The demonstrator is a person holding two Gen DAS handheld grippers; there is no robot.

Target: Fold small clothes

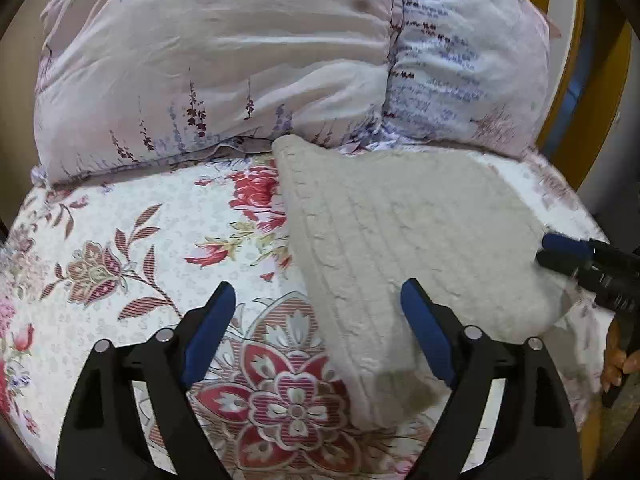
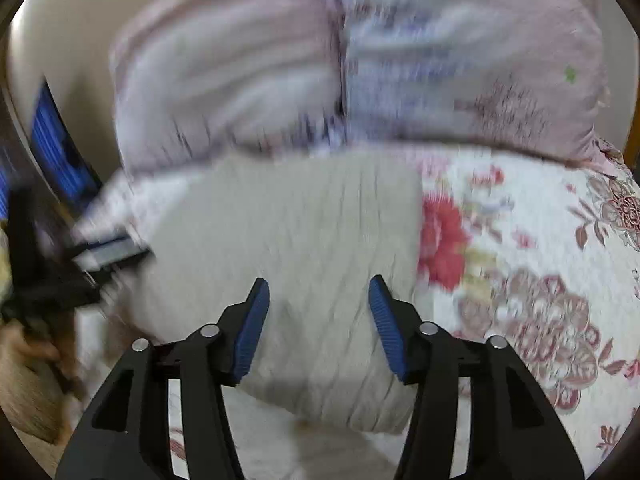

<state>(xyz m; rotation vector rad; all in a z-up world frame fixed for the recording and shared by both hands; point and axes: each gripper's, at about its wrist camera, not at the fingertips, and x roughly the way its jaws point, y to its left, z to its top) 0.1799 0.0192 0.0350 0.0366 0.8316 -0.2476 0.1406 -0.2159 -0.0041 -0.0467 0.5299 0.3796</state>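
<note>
A folded cream knit garment lies flat on the floral bedsheet. My left gripper stands open above the garment's near left edge, its right finger over the knit and its left finger over the sheet, with nothing gripped. The right gripper reaches in at the garment's right edge. In the blurred right wrist view my right gripper is open above the garment, with no fabric pinched between its pads. The left gripper shows as a smear at the garment's left side.
Two pale printed pillows lie side by side just behind the garment. A yellow wooden frame rises at the far right. A hand holds the right tool. Floral sheet extends beside the garment.
</note>
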